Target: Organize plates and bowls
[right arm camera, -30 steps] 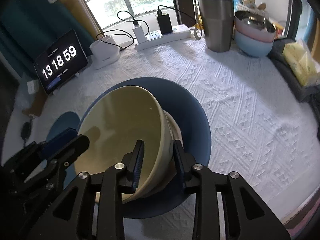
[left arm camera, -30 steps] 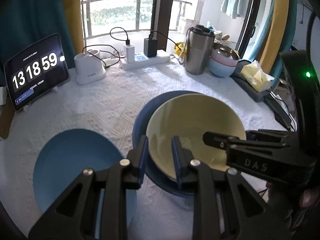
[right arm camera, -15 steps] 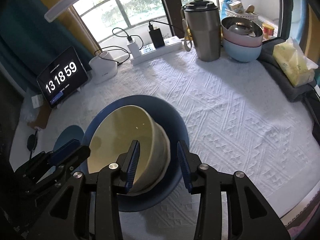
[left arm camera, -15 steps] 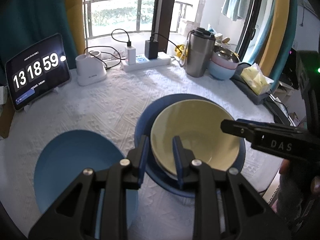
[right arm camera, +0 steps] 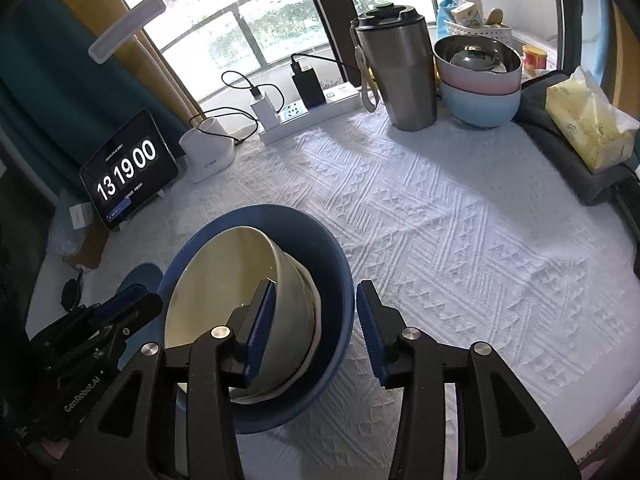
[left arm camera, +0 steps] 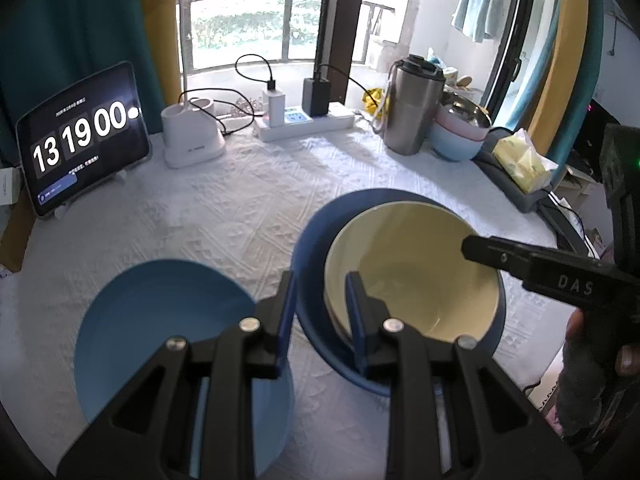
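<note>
**Cream bowl nested in dark blue bowl; right jaws parted, left jaws on the blue rim**

**Left wrist view**

The left gripper [left arm camera: 320,312] points down at the near rim of the dark blue bowl [left arm camera: 308,248]. Its jaws stand narrow, one finger outside the blue wall and the other inside, against the cream bowl [left arm camera: 412,264]. The rim sits between the pads; whether the pads actually press on it cannot be told. The cream bowl sits nested inside the dark blue bowl. A light blue plate [left arm camera: 160,332] lies flat on the white tablecloth [left arm camera: 240,208], just left of the nested bowls and partly beneath the gripper body. The right gripper [left arm camera: 472,246] enters from the right, one finger reaching over the cream bowl's rim. Farther back stand a tablet clock [left arm camera: 82,140], a steel tumbler [left arm camera: 414,112] and a stack of pastel bowls [left arm camera: 460,136].

**Right wrist view**

The right gripper [right arm camera: 316,316] has just been opening. Its jaws straddle the walls of both bowls: the left finger lies inside the cream bowl [right arm camera: 216,280], the right finger outside the dark blue bowl [right arm camera: 332,264], with clear gaps at the pads. The left gripper [right arm camera: 128,300] shows at lower left, at the bowls' far rim. A tissue pack [right arm camera: 588,128] lies at the right edge.
</note>
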